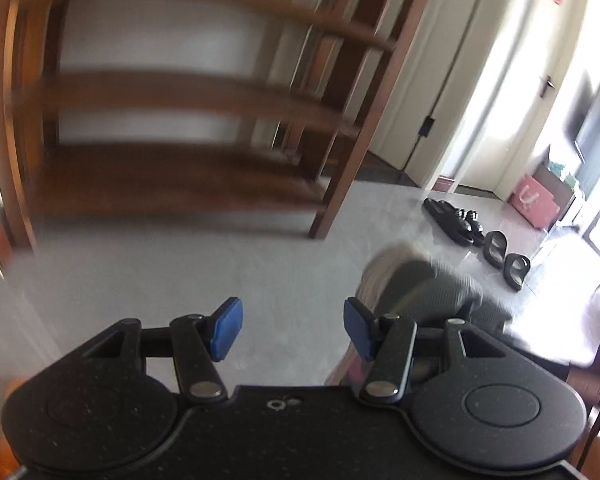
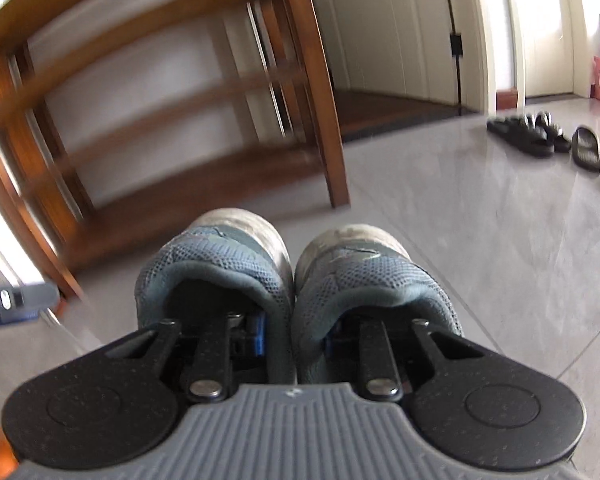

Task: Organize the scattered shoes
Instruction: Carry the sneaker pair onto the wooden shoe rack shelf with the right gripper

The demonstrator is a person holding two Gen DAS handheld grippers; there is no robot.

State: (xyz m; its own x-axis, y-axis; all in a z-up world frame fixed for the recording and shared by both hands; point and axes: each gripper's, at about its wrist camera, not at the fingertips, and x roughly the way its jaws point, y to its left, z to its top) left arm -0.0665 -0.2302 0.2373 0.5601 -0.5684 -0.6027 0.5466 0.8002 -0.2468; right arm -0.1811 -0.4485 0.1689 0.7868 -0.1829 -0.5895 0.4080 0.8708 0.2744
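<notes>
My right gripper (image 2: pixel 294 338) is shut on a pair of grey-blue mesh sneakers (image 2: pixel 228 264), one finger inside each shoe, pinching their inner walls together. The pair hangs above the grey floor in front of a brown wooden shoe rack (image 2: pixel 180 100). The sneakers also show blurred at the right in the left wrist view (image 1: pixel 432 284). My left gripper (image 1: pixel 292 330) is open and empty, its blue pads wide apart, facing the same rack (image 1: pixel 172 168). The rack's shelves look bare.
Several black slippers (image 1: pixel 476 232) lie in a row on the floor at the right, also in the right wrist view (image 2: pixel 548 138). A pink bag (image 1: pixel 534 200) stands by a white door. The rack's right leg (image 2: pixel 332 152) stands close ahead.
</notes>
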